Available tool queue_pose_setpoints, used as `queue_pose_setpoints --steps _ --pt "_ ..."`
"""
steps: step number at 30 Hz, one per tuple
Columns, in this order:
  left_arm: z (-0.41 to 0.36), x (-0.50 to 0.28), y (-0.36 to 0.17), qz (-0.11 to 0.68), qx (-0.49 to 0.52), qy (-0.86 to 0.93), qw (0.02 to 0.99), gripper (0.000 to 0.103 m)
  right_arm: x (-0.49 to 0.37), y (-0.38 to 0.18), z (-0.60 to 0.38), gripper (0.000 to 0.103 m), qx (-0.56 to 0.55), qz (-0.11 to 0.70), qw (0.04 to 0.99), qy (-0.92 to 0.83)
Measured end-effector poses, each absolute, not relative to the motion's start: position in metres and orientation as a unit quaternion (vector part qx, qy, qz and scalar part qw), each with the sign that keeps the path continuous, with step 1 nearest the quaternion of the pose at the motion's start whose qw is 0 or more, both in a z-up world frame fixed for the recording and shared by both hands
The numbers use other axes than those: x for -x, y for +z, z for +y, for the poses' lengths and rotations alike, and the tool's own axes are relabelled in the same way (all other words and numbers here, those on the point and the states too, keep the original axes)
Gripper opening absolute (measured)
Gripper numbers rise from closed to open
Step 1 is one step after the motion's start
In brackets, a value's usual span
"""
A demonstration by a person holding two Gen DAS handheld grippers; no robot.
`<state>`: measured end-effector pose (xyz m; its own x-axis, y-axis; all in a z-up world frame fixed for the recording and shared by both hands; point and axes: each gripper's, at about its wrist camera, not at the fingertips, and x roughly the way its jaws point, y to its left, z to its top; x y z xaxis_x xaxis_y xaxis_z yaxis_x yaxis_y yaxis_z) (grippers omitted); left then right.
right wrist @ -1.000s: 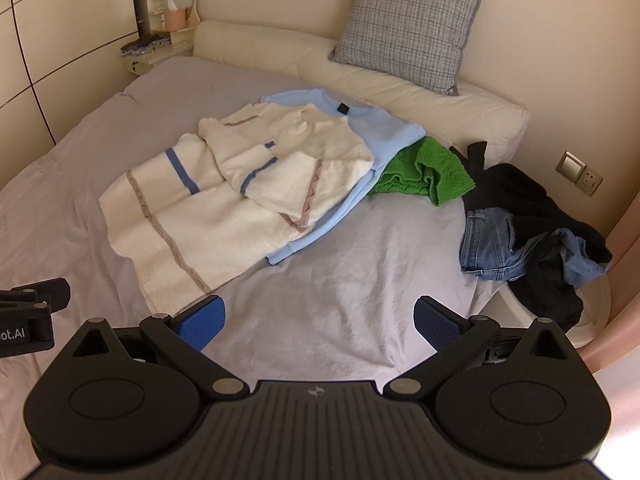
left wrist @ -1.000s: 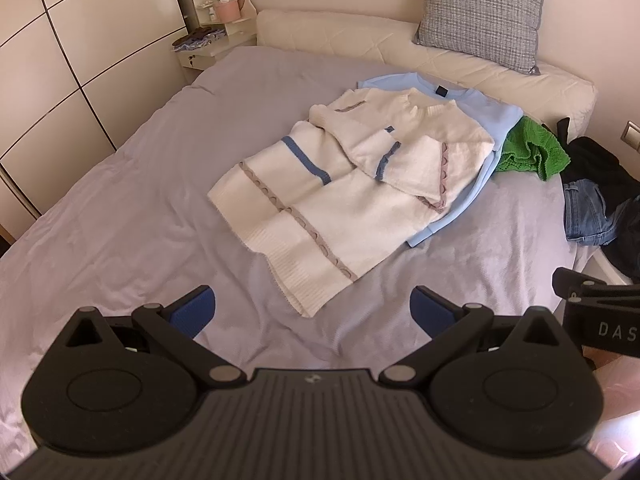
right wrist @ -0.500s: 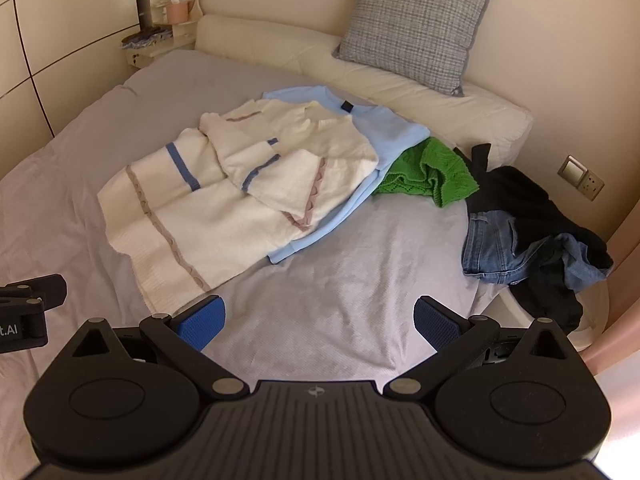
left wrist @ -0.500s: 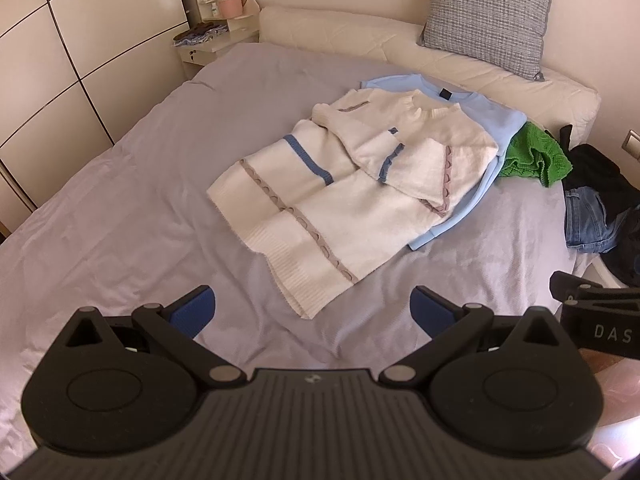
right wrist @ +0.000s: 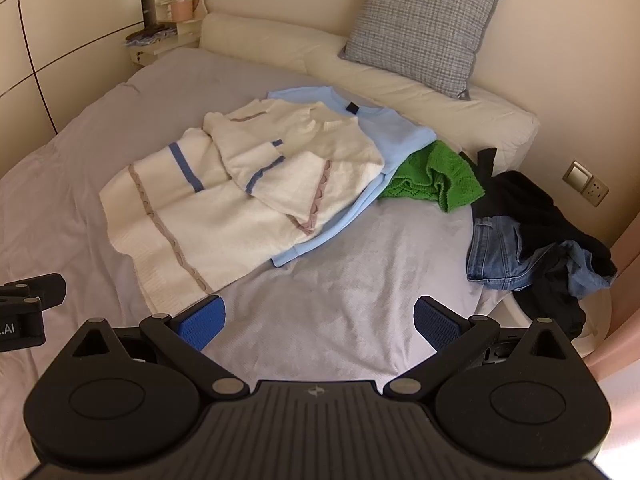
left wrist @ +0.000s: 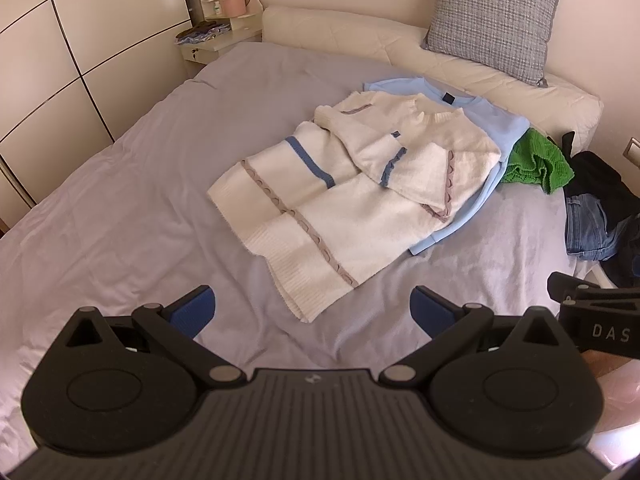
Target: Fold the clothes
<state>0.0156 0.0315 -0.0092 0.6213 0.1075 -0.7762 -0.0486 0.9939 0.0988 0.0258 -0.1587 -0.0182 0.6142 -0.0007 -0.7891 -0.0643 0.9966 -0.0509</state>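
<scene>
A cream knitted sweater with blue and taupe stripes lies flat on the bed, both sleeves folded across its chest. It rests on top of a light blue top. My left gripper hovers open above the sheet just short of the sweater's hem, holding nothing. My right gripper is open and empty too, its left pad close to the hem's corner. Each gripper's body shows at the edge of the other's view.
A green knit, jeans and dark clothes are piled at the bed's right edge. A checked pillow leans on the cream headboard. A bedside shelf and wardrobe doors stand left. Grey sheet spreads left of the sweater.
Both grippers have moved slightly forward toward the sweater, which now sits a little lower and closer in both views. Both stay open; the clothes have not moved.
</scene>
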Motion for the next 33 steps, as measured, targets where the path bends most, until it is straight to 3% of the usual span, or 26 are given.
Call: queue_pose_setpoints --steps 20,33 --pt "0.020 -0.034 -0.025 0.459 -0.026 0.054 0.887 0.103 -0.042 -0.026 -0.174 0.103 0.030 0.454 0.891 0.019" --pt "0.000 -0.092 -0.042 0.484 -0.004 0.082 0.871 0.103 -0.107 -0.049 -0.194 0.103 0.042 0.482 0.874 0.048"
